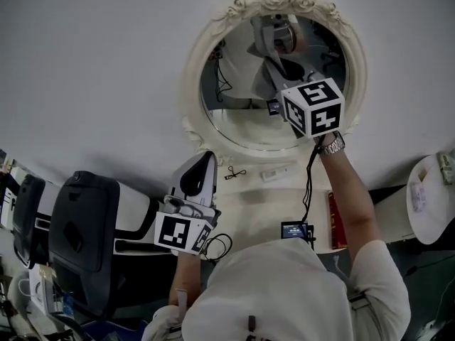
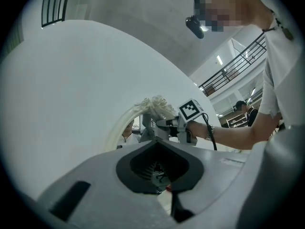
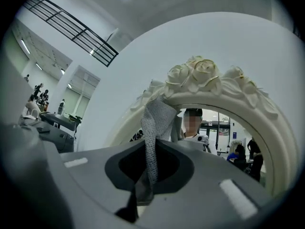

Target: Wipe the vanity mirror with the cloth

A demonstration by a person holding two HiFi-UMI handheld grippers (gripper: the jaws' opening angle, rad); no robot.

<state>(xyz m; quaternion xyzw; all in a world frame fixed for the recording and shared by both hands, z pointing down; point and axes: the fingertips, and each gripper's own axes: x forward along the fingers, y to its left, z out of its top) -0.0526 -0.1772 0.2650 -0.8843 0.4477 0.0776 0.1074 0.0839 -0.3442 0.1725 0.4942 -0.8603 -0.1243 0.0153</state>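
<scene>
An oval vanity mirror [image 1: 234, 116] in a white frame topped with carved roses [image 3: 200, 75] hangs on the white wall. My right gripper [image 1: 276, 61] is raised against the upper part of the glass, shut on a grey mesh cloth [image 3: 156, 123] that stands up from the jaws to the frame's top left. In the head view the cloth [image 1: 274, 34] lies on the glass near the top. My left gripper [image 1: 206, 160] stays low, below the mirror's left edge, shut and holding nothing. In the left gripper view, the left gripper [image 2: 158, 143] faces the mirror frame [image 2: 152, 106] and the right gripper's marker cube [image 2: 190, 110].
Under the mirror a pale vanity top [image 1: 256, 197] carries a small dark cord [image 1: 237, 172], a white stick-like item [image 1: 277, 172], a small screen device [image 1: 295, 229] and a red book [image 1: 336, 222]. A black chair [image 1: 85, 240] stands at left, a round white table [image 1: 426, 204] at right.
</scene>
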